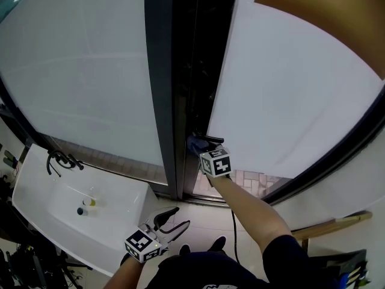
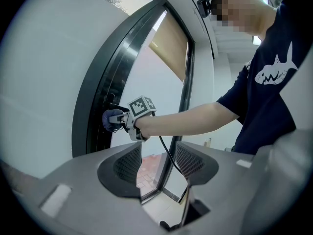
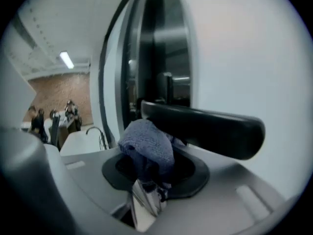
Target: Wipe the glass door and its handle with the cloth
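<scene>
The frosted glass door (image 1: 289, 95) stands in a dark frame (image 1: 180, 83). Its black lever handle (image 3: 205, 126) juts out just above my right gripper (image 3: 149, 153), which is shut on a blue cloth (image 3: 146, 143). The cloth touches the underside of the handle near its root. In the head view the right gripper (image 1: 201, 146) holds the cloth (image 1: 194, 143) against the handle (image 1: 210, 139). From the left gripper view I see the cloth (image 2: 111, 119) at the door edge. My left gripper (image 1: 171, 218) hangs low, open and empty, its jaws apart (image 2: 152, 163).
A white basin (image 1: 72, 206) with a black tap (image 1: 60, 159) stands at the lower left. A second glass panel (image 1: 78, 71) fills the left. A cable (image 1: 233, 227) runs down from the right gripper. Tiled floor (image 1: 204, 212) lies below the door.
</scene>
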